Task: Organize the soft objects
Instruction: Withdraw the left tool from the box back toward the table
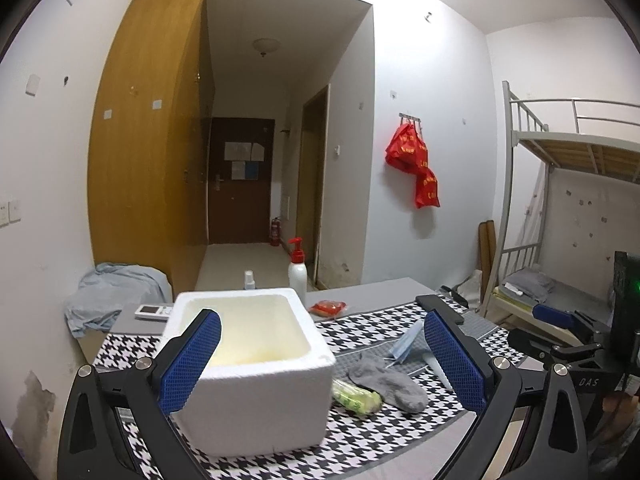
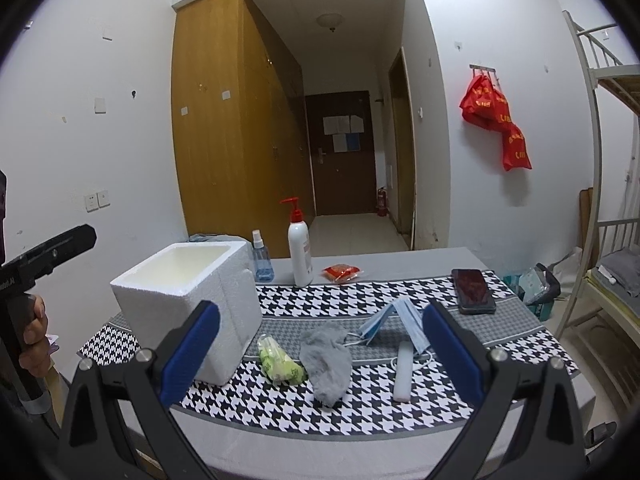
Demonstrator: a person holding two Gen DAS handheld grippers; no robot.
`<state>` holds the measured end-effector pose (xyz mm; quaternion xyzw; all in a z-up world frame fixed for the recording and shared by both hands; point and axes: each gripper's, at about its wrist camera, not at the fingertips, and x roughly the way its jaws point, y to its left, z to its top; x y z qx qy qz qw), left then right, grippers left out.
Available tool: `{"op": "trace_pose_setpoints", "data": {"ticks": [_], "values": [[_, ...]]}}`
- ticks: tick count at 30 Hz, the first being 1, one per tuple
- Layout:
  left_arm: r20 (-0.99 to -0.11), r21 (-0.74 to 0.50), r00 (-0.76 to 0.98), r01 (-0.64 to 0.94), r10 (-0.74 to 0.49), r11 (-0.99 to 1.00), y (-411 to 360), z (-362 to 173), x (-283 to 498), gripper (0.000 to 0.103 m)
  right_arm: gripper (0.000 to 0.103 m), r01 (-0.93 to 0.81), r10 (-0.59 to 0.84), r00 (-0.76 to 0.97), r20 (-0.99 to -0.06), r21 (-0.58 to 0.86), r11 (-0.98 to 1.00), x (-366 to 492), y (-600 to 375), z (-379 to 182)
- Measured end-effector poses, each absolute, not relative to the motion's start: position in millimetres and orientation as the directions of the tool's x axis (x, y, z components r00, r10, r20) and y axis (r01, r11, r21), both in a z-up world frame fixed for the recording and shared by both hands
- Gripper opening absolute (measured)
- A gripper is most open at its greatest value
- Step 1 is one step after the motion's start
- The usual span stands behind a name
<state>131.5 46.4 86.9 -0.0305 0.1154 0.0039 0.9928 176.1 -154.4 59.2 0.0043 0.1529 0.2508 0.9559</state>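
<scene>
both our claws, left gripper (image 1: 322, 360) and right gripper (image 2: 320, 354), gape empty; beyond lie sock (image 2: 326, 362), mask (image 2: 394, 320), and foam box (image 2: 188, 300).

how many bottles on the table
2: a white pump bottle behind the cloth, and a small blue spray bottle left of it, by the foam box.

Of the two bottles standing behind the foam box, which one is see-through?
The small spray bottle holding blue liquid, right beside the foam box. The taller pump bottle to its right is opaque white with a red pump.
</scene>
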Motion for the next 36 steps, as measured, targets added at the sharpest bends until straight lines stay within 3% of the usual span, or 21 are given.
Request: {"op": "trace_pose_setpoints", "data": {"ticks": [23,36], "values": [[-0.211,-0.082,0.977,0.013,-0.03,0.997,1.8,34.0,119.4,0.102,0.102,-0.487,0.477,0.831,-0.287,0.041,0.872,158.4,-176.4,28.2],[-0.307,-0.087,0.95,0.031,-0.056,0.996,-27.3,6.5,150.5,0.102,0.102,-0.493,0.481,0.813,-0.328,0.052,0.869,177.3,-190.6,5.3]]}}
